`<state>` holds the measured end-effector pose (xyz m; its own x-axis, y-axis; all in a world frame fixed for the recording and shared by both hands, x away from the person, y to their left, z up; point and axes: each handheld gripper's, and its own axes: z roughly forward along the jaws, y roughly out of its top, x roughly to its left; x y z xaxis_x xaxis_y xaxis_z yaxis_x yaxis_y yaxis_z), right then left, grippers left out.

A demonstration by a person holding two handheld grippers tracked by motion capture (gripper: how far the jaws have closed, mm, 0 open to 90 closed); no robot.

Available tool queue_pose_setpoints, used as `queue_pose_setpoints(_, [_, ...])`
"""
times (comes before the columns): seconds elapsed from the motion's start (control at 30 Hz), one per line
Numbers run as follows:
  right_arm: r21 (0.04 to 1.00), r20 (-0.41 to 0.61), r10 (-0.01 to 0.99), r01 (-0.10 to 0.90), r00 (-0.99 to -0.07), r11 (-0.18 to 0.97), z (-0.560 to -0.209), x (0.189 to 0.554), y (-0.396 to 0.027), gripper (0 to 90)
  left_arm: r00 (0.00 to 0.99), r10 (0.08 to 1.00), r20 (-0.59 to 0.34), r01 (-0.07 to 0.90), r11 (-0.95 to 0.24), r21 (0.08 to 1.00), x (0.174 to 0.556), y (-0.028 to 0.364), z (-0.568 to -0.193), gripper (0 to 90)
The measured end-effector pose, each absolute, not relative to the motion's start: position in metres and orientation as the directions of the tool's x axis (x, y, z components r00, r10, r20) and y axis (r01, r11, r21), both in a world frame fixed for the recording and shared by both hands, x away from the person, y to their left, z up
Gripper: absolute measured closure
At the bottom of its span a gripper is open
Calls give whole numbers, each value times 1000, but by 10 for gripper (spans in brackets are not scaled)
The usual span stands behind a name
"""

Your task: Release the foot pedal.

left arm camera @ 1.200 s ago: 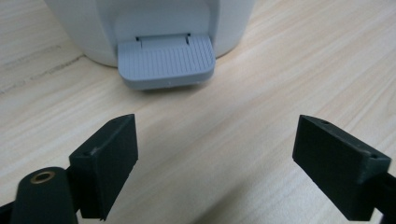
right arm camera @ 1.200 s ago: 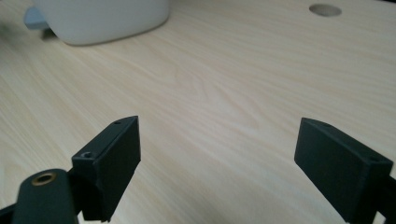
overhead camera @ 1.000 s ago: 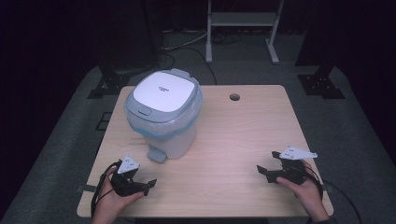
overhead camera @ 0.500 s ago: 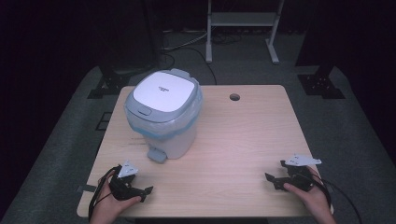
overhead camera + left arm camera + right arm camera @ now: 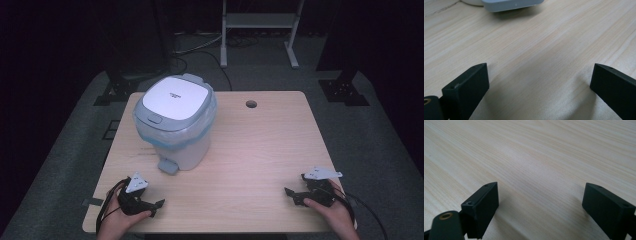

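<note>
Left tongs [image 5: 159,204] rest low at the near-left corner of the tabletop [image 5: 260,150], jaws spread wide and just finished opening further, nothing between them; in the left gripper view there is bare wood grain between the two black pads [image 5: 469,85]. Right tongs [image 5: 291,194] sit at the near-right corner, jaws apart too, empty, wood only between them in the right gripper view. Both hands grip from the near edge. The thing nearest the work is the pedal bin [image 5: 176,122], white with a grey lid [image 5: 174,98] shut flat and a pale blue liner folded over its rim, standing upright on the far-left half of the tabletop. Its foot pedal [image 5: 168,165] points toward the person, lying just beyond and slightly right of the left tongs. The bin's axis is vertical. Left hand is plainly the nearer; right tongs are well apart from it, across open wood. My guess: the pedal or lid falls to the left.
</note>
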<state>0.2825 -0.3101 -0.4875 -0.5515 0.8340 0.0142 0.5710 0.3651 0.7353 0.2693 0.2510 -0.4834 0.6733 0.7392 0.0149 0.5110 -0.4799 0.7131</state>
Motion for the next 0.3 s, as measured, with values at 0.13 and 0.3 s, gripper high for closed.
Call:
queue_pose_setpoints(0.13, [735,14,834,571,-552,365,-488,282,-310,121,688,726,17,499,-489,715,270,251,-484,0])
queue_pose_setpoints(0.3, [734,15,838,575,-545,361,-488,283,-310,116,691,723,15,497,-490,717,271,251,-484,0])
